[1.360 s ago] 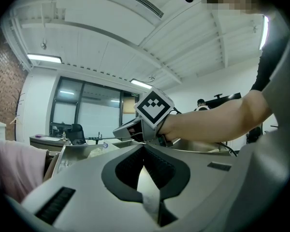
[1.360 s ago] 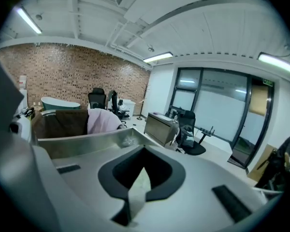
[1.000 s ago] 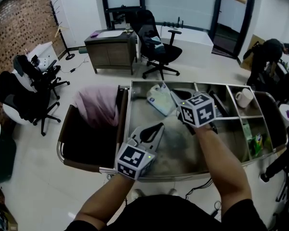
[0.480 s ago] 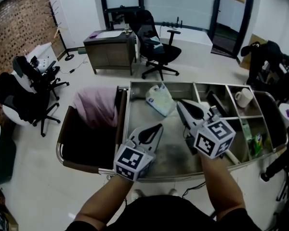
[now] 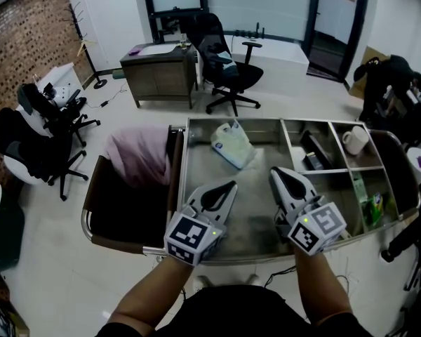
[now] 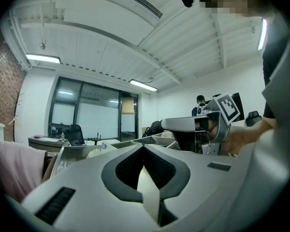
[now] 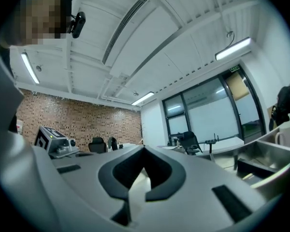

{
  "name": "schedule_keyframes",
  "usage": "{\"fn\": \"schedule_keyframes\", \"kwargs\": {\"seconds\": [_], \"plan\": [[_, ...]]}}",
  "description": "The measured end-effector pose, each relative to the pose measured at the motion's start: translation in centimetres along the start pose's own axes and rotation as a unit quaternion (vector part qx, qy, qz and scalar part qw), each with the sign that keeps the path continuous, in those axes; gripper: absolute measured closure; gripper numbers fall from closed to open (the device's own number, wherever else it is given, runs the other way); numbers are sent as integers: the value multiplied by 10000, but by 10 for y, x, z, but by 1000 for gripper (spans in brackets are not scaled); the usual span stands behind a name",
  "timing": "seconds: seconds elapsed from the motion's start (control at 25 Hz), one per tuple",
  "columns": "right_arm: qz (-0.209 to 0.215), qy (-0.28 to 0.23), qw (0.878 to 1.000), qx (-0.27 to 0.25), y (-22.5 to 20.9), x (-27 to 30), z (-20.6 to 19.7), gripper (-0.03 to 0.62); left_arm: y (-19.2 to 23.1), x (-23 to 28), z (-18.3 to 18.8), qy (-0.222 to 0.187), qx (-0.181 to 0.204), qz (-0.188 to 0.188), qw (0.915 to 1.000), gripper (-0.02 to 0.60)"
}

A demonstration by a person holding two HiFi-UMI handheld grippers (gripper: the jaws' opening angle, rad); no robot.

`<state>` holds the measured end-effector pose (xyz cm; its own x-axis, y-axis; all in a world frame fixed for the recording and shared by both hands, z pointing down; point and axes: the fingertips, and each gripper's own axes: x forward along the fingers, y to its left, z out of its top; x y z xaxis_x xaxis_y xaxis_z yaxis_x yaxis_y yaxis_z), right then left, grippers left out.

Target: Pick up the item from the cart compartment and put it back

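Both grippers hover over the near half of the metal cart's (image 5: 259, 121) large open compartment, side by side and apart, tips pointing away from the person. The left gripper (image 5: 226, 187) has its jaws brought together with nothing between them; its own view shows the dark pads (image 6: 130, 166) meeting at the tip. The right gripper (image 5: 279, 173) is likewise closed and empty, and its pads (image 7: 159, 170) join in front of its camera. The white pouch (image 5: 231, 144) lies flat on the compartment floor ahead of the left gripper's tip and ahead-left of the right one, touched by neither. To the right of the right gripper run the smaller divided compartments: a black object (image 5: 311, 150) ahead-right of it, a white mug (image 5: 354, 141) further right in the far corner section, and green packets (image 5: 369, 206) level with its wrist. To the left of the left gripper stands a brown bin (image 5: 119, 213) against the cart's side, with a pink cloth (image 5: 137, 153) draped in its far end. From the left gripper's camera the right gripper (image 6: 193, 124) shows just beside it, to the right.
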<state>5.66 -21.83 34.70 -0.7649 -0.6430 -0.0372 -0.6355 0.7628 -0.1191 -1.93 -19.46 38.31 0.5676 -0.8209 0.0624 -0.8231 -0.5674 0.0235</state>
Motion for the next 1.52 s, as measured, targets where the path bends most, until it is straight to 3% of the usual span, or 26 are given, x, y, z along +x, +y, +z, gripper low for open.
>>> {"fn": "schedule_keyframes", "kwargs": {"seconds": [0.2,1.52], "plan": [[-71,22,9996,-265,1,-1,-6,580,0,-1,1,-12,3,7,10000,581],[162,474,9981,-363,16,-1,-29,583,2,0,2,1,-23,28,10000,581]]}}
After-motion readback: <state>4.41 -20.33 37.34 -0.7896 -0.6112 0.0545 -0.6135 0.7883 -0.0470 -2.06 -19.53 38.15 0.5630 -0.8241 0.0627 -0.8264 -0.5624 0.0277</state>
